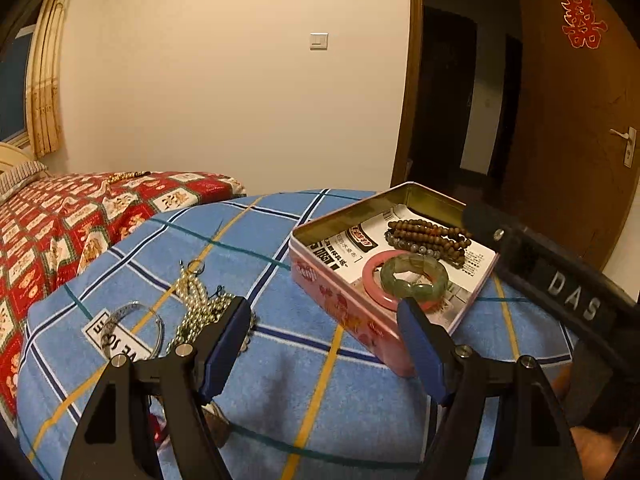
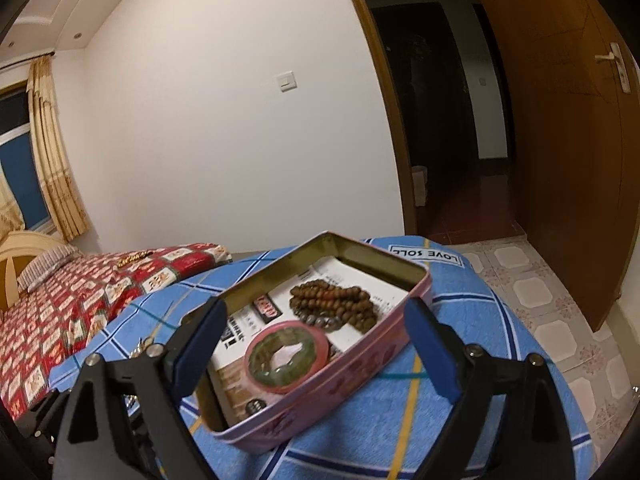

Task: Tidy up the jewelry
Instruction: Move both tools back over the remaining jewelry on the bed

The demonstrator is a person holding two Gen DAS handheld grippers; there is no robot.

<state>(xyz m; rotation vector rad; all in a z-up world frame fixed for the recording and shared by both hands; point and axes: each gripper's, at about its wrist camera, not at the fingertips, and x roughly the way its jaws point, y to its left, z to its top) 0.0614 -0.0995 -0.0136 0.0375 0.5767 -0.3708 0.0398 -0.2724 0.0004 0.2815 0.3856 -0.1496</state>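
A pink tin box (image 1: 340, 304) sits open on a blue checked towel (image 1: 280, 380). Inside lie a pink bangle (image 1: 374, 286), a green bangle (image 1: 416, 278) and a brown bead string (image 1: 432, 236). A pearl necklace with chains (image 1: 198, 304) and a silver bangle (image 1: 132, 320) lie on the towel to the left. My left gripper (image 1: 324, 316) is open and empty above the towel, between the necklace and the box. My right gripper (image 2: 316, 316) is open and empty, hovering over the box (image 2: 320, 404) and its bangles (image 2: 286, 354) and beads (image 2: 336, 304).
The right gripper's black body (image 1: 560, 280) reaches over the box's right side. A red patterned bedspread (image 1: 60, 232) lies behind left, with a gold chain (image 1: 124, 177) on it. An open wooden door (image 2: 560, 140) and tiled floor (image 2: 532, 292) are to the right.
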